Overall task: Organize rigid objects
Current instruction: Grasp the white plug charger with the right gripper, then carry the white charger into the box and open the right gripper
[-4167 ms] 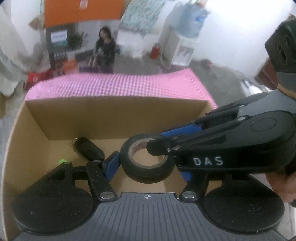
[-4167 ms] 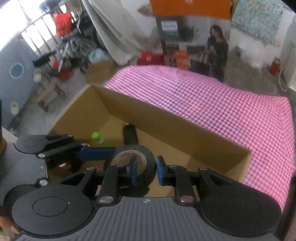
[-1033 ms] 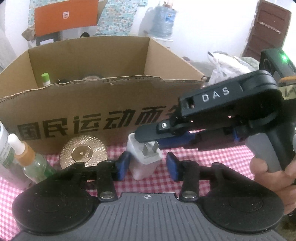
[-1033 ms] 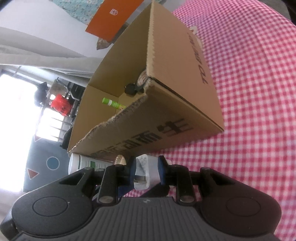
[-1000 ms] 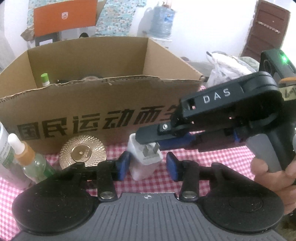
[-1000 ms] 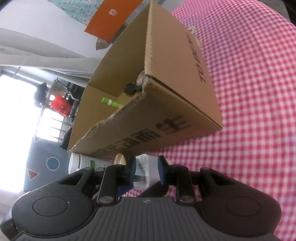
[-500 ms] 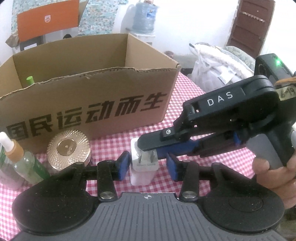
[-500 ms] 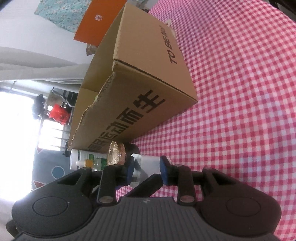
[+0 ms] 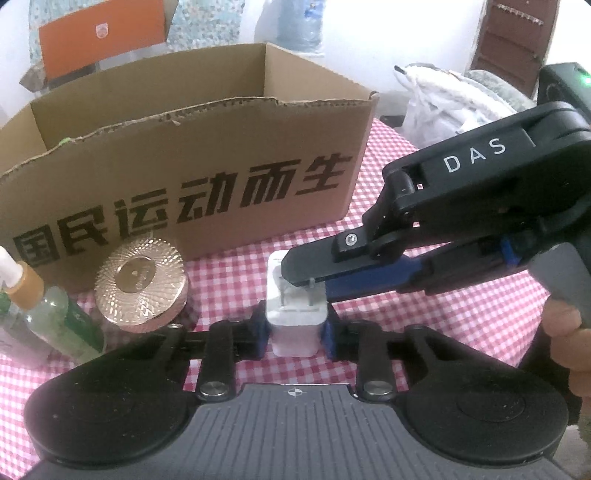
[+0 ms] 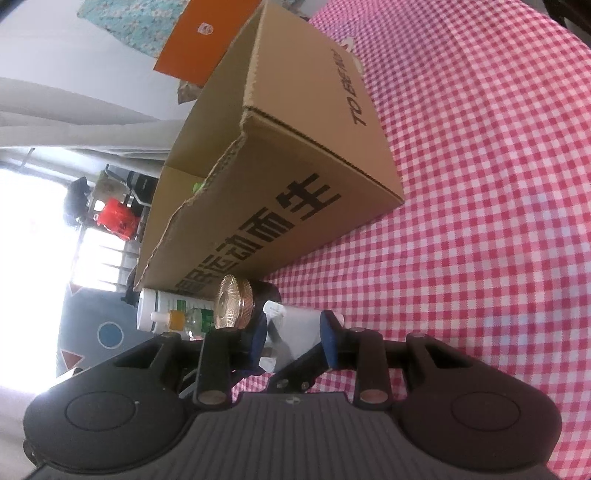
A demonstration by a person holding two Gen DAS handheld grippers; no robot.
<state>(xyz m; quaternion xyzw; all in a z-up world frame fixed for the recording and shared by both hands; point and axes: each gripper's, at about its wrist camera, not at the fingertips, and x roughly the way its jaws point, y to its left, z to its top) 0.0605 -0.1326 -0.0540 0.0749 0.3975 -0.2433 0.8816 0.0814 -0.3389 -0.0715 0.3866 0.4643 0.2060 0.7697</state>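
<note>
A table under a pink-and-white checked cloth (image 10: 480, 221) carries an open cardboard box (image 9: 207, 162) with dark printed characters, and in front of it a jar with a ribbed gold lid (image 9: 140, 280) and a small dropper bottle (image 9: 44, 314). The white plug adapter (image 9: 295, 314) stands on the cloth near the box, prongs up; the left gripper (image 9: 295, 328) has just closed its blue pads against the adapter's sides, while the right gripper (image 10: 293, 338) sits with its fingers narrowly apart around the top, whether pressing cannot be told. Behind are a white wall, an orange carton (image 9: 99, 37), a water jug (image 9: 291, 26) and a brown door (image 9: 517, 40).
</note>
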